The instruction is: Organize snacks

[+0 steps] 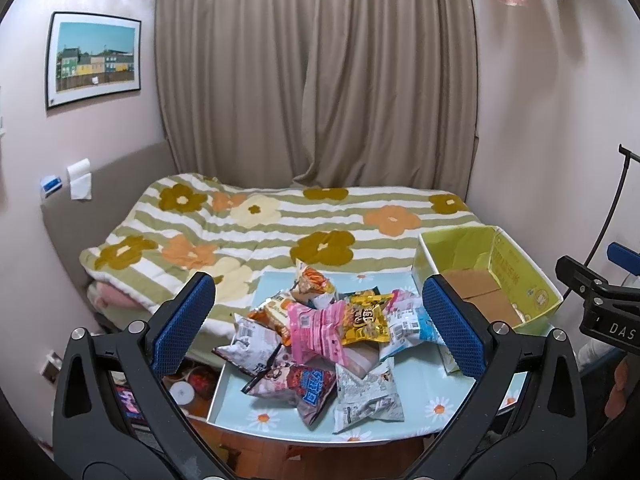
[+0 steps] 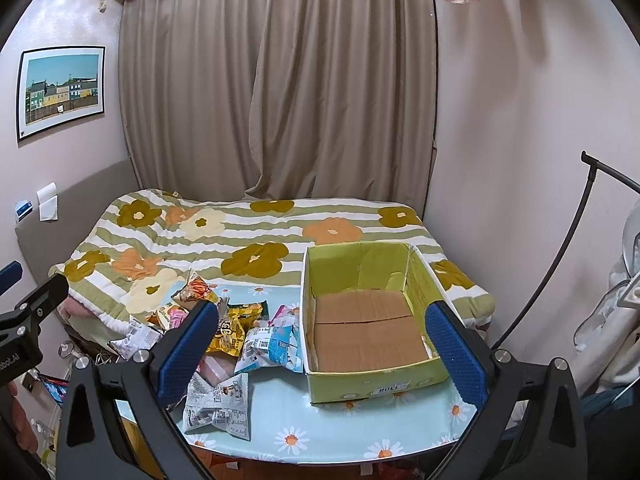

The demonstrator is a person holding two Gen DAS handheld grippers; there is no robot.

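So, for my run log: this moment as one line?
left tongs open | right tongs open | snack pile untouched | box empty

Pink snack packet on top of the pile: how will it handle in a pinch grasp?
Pink packet looks puffed and crinkly, so probably light and yielding. Its glossy film may slip between the pads. It lies atop the snack pile, so lifting it likely shifts neighbours little.

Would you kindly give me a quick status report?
Both grippers open, left, right. Snacks piled on table. Box looks empty. Nothing in the way.
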